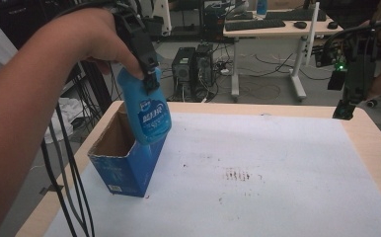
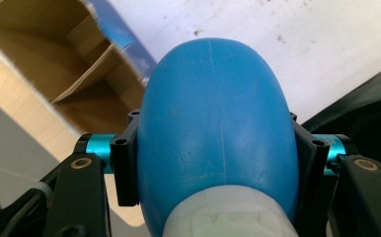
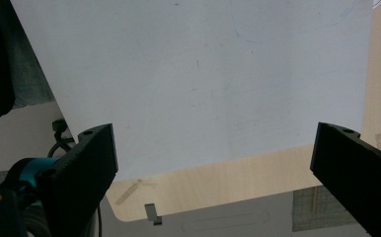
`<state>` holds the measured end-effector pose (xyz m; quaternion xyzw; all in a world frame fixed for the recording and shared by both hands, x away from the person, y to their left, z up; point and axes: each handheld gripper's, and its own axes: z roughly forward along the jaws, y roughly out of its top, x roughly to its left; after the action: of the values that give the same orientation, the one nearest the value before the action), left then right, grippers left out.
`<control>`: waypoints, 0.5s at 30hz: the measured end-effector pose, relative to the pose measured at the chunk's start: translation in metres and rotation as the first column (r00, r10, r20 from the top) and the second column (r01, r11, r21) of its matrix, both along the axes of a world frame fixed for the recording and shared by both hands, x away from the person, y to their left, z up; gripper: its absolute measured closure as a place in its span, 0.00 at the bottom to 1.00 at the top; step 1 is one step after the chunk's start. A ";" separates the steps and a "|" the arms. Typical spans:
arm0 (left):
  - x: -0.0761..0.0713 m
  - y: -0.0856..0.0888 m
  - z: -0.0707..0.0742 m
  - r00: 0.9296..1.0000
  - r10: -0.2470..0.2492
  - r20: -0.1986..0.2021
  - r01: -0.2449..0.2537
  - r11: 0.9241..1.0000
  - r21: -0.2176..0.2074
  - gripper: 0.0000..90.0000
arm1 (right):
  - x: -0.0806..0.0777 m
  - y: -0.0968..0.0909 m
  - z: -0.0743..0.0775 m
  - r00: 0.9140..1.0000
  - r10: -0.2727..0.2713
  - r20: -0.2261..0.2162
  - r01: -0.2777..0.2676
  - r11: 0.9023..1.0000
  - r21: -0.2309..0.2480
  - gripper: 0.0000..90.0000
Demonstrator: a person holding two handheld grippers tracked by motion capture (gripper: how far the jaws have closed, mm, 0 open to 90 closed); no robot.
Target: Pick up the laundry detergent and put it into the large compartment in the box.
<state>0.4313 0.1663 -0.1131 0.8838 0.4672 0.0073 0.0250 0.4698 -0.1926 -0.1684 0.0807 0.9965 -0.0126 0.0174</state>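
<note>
My left hand-held gripper was clamped across the blue bottle, one jaw pressed on each flank. The bottle hung below it in the air, long axis near upright and tipped a little, cap end up by the jaws and base down. The base sat over the right rim of the open box, which stood at the left edge of the counter, so the box mouth lay just below and slightly to the left of the bottle (my guess was that the bottle belonged in there). That rim was the one thing it might have caught on. In the left gripper view the bottle's base bulged between the jaws, with the brown box interior off to one side. My right hand-held gripper hovered with jaws wide apart over the far right corner, well away from both; the white sheet between was bare but for stains.
</note>
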 end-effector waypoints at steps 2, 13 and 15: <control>0.001 0.009 0.002 1.000 0.020 0.001 -0.020 1.000 -0.009 0.42 | 0.000 0.001 -0.001 1.000 0.002 -0.002 -0.002 1.000 0.001 0.03; 0.010 0.050 0.000 0.994 0.105 -0.002 -0.105 0.994 0.001 0.42 | 0.003 0.003 -0.005 1.000 -0.008 -0.007 0.008 1.000 -0.001 0.03; 0.010 0.053 -0.002 0.995 0.101 0.001 -0.101 0.995 0.007 0.42 | 0.003 0.003 -0.006 1.000 -0.007 -0.010 0.007 1.000 -0.003 0.03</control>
<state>0.4418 0.2195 -0.1155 0.8590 0.5114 0.0104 0.0213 0.4725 -0.1894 -0.1743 0.0843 0.9963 -0.0147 0.0127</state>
